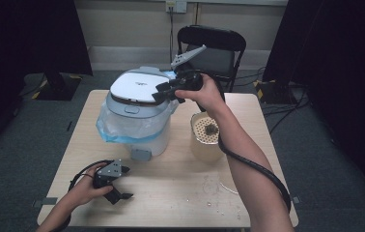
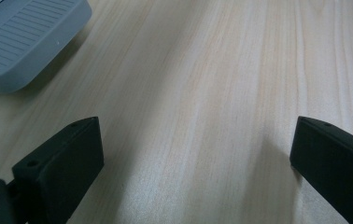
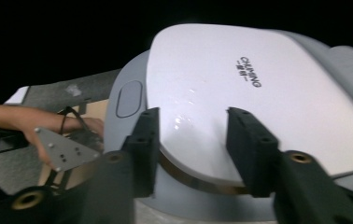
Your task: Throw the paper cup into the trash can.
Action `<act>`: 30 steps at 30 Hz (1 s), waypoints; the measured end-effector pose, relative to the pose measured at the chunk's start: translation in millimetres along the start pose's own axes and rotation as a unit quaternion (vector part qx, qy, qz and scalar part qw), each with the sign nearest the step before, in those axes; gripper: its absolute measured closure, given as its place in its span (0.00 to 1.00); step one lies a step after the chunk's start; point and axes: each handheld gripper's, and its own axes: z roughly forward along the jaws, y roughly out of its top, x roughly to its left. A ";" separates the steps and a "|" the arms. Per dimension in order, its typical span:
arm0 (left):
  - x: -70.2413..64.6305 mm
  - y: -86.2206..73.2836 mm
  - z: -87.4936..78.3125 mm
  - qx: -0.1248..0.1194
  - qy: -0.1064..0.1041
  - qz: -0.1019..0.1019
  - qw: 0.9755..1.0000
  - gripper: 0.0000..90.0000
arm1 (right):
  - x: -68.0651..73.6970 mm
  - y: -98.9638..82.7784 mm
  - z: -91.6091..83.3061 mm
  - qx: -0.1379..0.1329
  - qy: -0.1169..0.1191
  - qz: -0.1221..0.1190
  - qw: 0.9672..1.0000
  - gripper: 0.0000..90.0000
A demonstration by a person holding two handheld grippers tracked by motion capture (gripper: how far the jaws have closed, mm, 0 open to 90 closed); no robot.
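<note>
White pedal bin (image 1: 137, 113) stands at the counter's (image 1: 180, 193) far-left part, lid (image 3: 240, 88) down, a blue liner (image 1: 110, 130) bunched under the rim, its grey pedal (image 1: 140, 154) facing us. We see the right claw (image 1: 163, 92) over the lid's near edge; in the right gripper view its jaws are partly drawn in and straddle the lid's rim without pressing it, likely set to lift or steady the lid. Right of the bin, a beige tub (image 1: 205, 137) holds a perforated insert with a dark scrap on it. Left claw (image 1: 120, 191) rests near the front-left corner, spread wide, nothing between, probably parked in reserve.
</note>
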 end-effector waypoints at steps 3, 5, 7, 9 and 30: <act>-0.2 -0.1 0.2 0.000 -0.002 -0.002 1.000 0.02 | 1.5 1.3 5.5 0.006 -0.007 0.007 1.000 0.73; -0.4 -0.1 0.2 0.000 -0.002 -0.004 1.000 0.02 | 2.4 2.8 9.3 0.017 -0.022 0.001 1.000 0.78; -0.4 -0.1 0.1 0.001 -0.002 -0.004 1.000 0.02 | 3.6 4.1 14.9 0.025 -0.029 -0.003 0.999 0.79; -0.3 -0.1 0.2 0.000 -0.002 -0.003 1.000 0.02 | 5.4 5.9 20.4 0.025 -0.039 -0.013 0.999 0.83; -0.2 0.3 -0.2 0.007 -0.001 -0.002 1.000 0.02 | 8.5 10.8 32.2 0.040 -0.065 -0.021 0.997 1.00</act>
